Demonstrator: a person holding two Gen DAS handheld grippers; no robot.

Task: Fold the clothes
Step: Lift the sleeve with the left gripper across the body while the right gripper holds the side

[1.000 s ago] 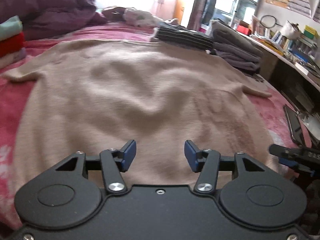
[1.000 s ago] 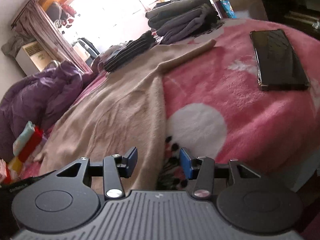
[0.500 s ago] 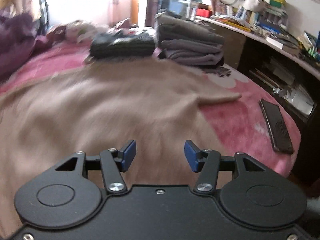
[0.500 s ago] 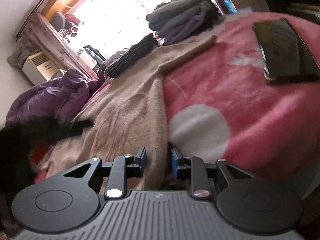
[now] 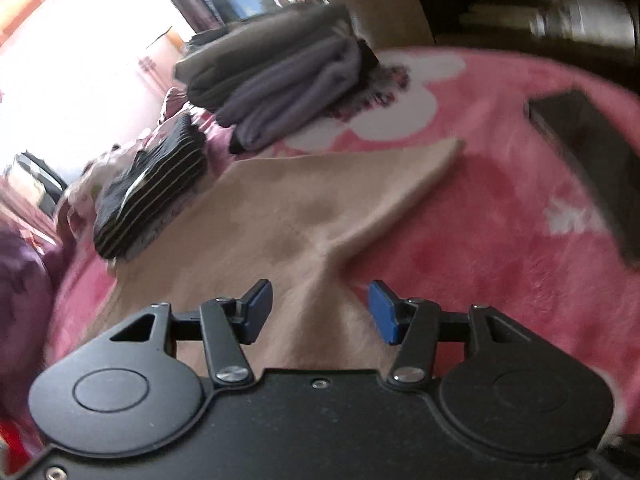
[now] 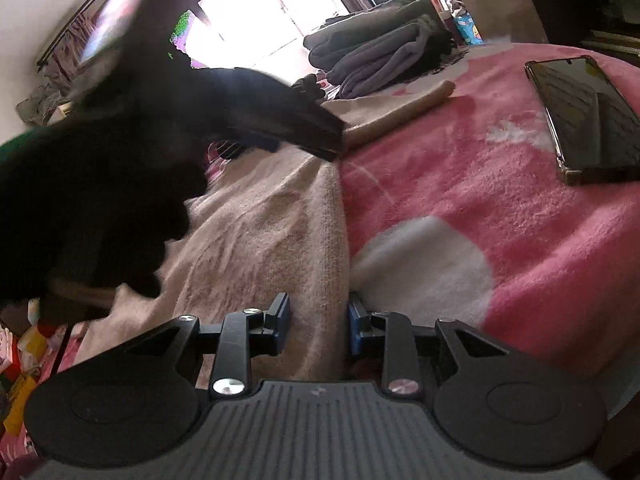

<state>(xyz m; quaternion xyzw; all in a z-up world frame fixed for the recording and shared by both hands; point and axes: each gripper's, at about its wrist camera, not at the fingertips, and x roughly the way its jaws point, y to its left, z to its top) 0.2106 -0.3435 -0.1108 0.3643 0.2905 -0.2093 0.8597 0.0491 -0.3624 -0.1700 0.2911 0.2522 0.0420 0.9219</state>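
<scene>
A beige sweater (image 5: 280, 216) lies spread flat on a pink blanket (image 5: 500, 240), its right sleeve (image 5: 416, 168) pointing right. My left gripper (image 5: 320, 312) is open, low over the sweater's right side near the armpit. My right gripper (image 6: 318, 322) is partly closed around the sweater's right hem edge (image 6: 332, 240), with the cloth between its jaws. The left gripper's dark body (image 6: 240, 112) crosses the right wrist view above the sweater.
A black phone (image 6: 580, 116) lies on the blanket to the right; it also shows in the left wrist view (image 5: 588, 160). A folded grey pile (image 5: 280, 80) and a folded striped dark pile (image 5: 152, 196) sit beyond the sweater. Shelves stand at the far right.
My left gripper swung right across the sweater toward its right sleeve and now shows in the right wrist view. My right gripper narrowed around the sweater's right edge.
</scene>
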